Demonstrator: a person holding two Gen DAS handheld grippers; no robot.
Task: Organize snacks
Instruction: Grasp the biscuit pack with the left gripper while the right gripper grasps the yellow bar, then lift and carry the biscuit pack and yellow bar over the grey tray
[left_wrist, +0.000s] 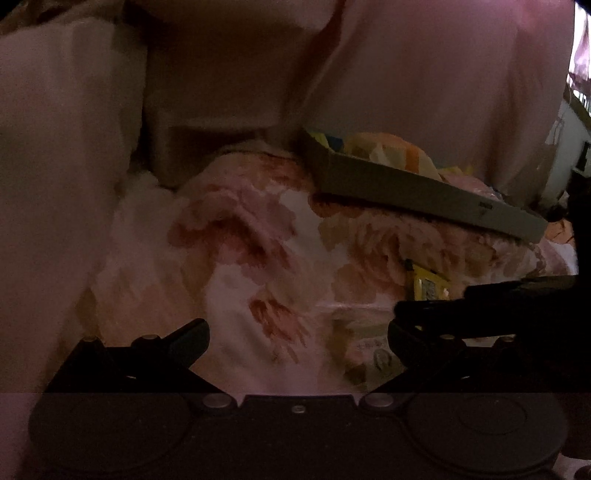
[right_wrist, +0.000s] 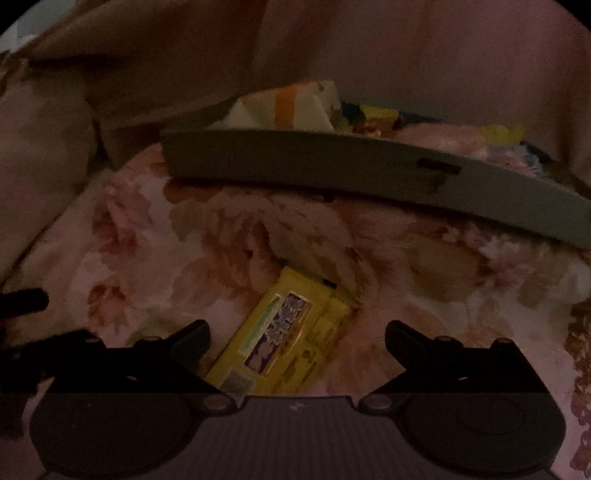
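Right gripper (right_wrist: 297, 343) spread wide, holding nothing, its fingers either side of a yellow snack packet (right_wrist: 280, 332) on floral bedding (right_wrist: 406, 258); left gripper (left_wrist: 297, 343) wide apart, empty; grey tray (right_wrist: 332, 162) of snacks beyond.

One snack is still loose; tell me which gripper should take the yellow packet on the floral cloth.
Right gripper: open, with the yellow snack packet lying between its fingers.

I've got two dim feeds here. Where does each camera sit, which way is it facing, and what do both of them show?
Left wrist: on the left gripper, low over the floral cloth, facing the grey tray; own open fingers, right gripper intruding.
Right wrist: on the right gripper, above the yellow snack packet; open fingers show.
Shared: tray, cloth, packet.
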